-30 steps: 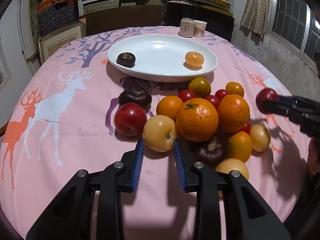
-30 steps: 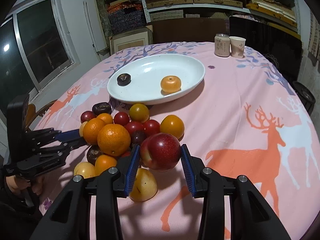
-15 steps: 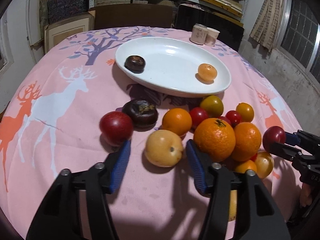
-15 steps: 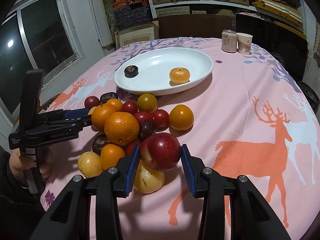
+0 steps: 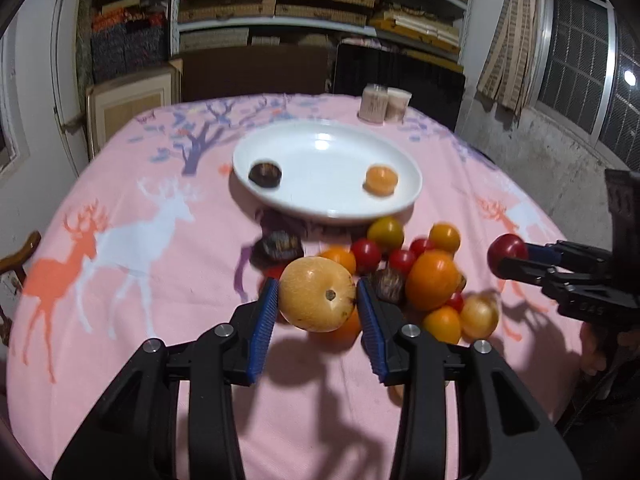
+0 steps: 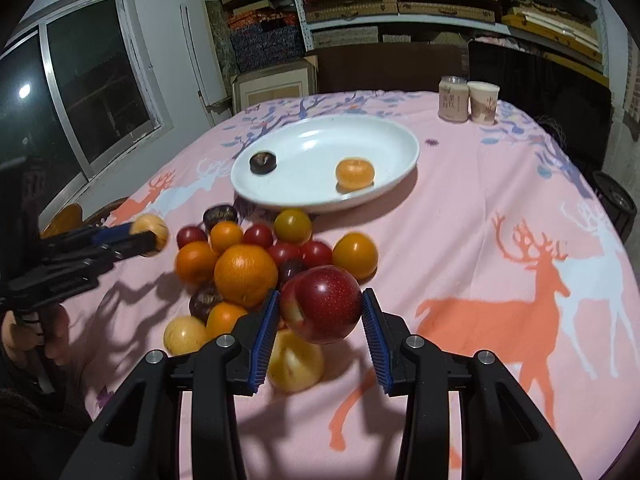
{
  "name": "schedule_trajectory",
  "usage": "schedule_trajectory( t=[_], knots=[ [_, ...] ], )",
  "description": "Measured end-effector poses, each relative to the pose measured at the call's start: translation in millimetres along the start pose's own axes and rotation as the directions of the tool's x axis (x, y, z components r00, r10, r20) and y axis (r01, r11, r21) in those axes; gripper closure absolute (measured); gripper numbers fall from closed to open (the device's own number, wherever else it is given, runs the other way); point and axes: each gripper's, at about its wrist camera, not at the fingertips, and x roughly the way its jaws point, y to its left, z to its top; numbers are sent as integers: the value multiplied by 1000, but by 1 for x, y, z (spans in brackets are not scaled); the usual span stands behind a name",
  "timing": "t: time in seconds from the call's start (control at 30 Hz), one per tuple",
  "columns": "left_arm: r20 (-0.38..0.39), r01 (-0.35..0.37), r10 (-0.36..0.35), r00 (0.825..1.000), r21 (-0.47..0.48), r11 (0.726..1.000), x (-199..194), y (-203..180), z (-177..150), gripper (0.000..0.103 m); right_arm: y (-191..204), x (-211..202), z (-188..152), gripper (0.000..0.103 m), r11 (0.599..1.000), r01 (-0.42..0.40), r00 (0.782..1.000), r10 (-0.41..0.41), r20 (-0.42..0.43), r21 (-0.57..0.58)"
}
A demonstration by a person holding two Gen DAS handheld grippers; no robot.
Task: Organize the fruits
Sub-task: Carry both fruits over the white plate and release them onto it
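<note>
Fruits-wise: left gripper point(image 5: 317, 300) is closing on a yellow pear point(image 5: 316, 294), right gripper point(image 6: 319, 312) pinching a red apple point(image 6: 322, 304) above the pile.

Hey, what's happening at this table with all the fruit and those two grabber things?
A person is sorting fruit with a handheld gripper in each hand. The left gripper is closing on a round yellow fruit above the pile, and the right gripper holds a red apple clear of the pink deer-print tablecloth. The white oval plate behind the pile so far holds only a dark brown fruit and a small orange tangerine. Most fruit is still heaped on the cloth.
</note>
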Motion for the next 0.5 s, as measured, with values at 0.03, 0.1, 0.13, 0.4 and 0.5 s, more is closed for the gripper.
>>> schedule_trajectory(
  t=[0.03, 0.1, 0.13, 0.4, 0.5],
  knots=[
    [17, -11, 10, 1000, 12, 1000, -2, 0, 9, 64, -2, -1, 8, 61, 1000, 3, 1000, -3, 13, 0],
    [37, -19, 18, 999, 28, 999, 2, -1, 33, 64, -5, -3, 29, 61, 1000, 11, 998, -12, 63, 2],
    [38, -9, 8, 999, 29, 1000, 7, -1, 44, 64, -7, -4, 42, 61, 1000, 23, 995, -24, 100, 5],
    [-79, -3, 4, 997, 23, 1000, 122, -10, 105, 64, -15, 58, 128, 61, 997, 76, 979, -73, 189, -5],
    [-130, -10, 15, 991, 40, 999, 152, -12, 109, 64, -23, 89, 143, 61, 998, 66, 986, -67, 153, 9]
  ],
)
